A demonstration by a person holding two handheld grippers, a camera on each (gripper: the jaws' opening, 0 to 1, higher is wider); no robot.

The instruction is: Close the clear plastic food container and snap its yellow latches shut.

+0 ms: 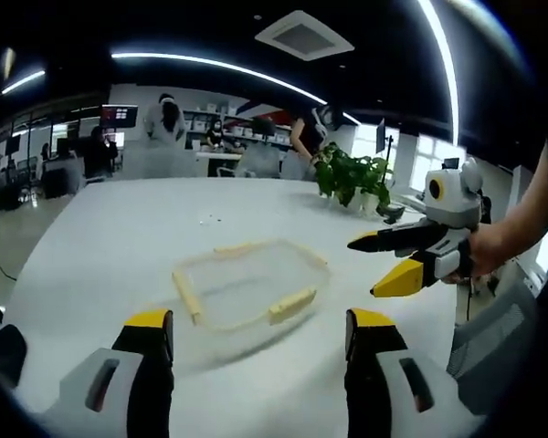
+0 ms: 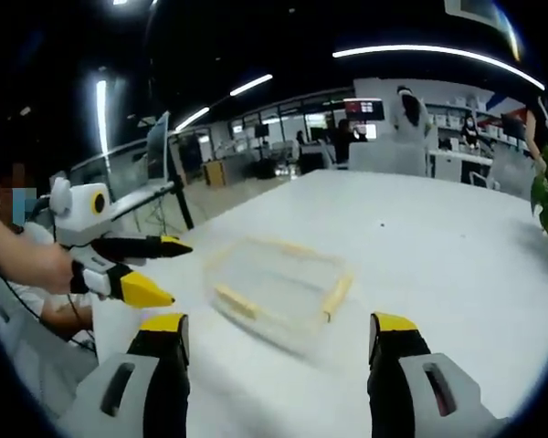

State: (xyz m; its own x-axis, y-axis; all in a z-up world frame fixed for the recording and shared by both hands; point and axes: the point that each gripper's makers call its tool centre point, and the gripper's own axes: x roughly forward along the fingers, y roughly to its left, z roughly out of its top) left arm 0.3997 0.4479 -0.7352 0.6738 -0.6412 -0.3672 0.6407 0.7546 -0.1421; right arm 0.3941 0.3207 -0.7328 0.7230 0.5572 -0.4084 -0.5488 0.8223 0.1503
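Clear plastic, blurred and faint against the white table (image 1: 119, 246), forms the container (image 1: 247, 287), which sits toward the near edge, ahead of both pairs of jaws. It looks to hold nothing; the table shows straight through its walls, though the blur leaves its inside uncertain. Whether a lid lies on it cannot be told. Yellow latches (image 1: 292, 306) run along its rim on all four sides: in the left gripper view one on the left side, one on the near right side, and paler strips at the far side. In the right gripper view the container (image 2: 279, 285) is a rounded rectangle whose long axis runs from the near left toward the far right edge of the table, with latches (image 2: 336, 297) on its near and right sides. The left gripper (image 1: 260, 338) hovers before the container, its yellow-tipped jaws spread wide and holding nothing. The right gripper (image 2: 279, 339) is likewise wide apart and bare. In the left gripper view, the right gripper (image 1: 388, 265) comes in from the right, held by a hand (image 1: 489, 251), jaws parted, beside the container but apart from it. A plant (image 1: 352, 178) stands at the far right edge, and people (image 1: 164, 119) are small and indistinct beyond the table.
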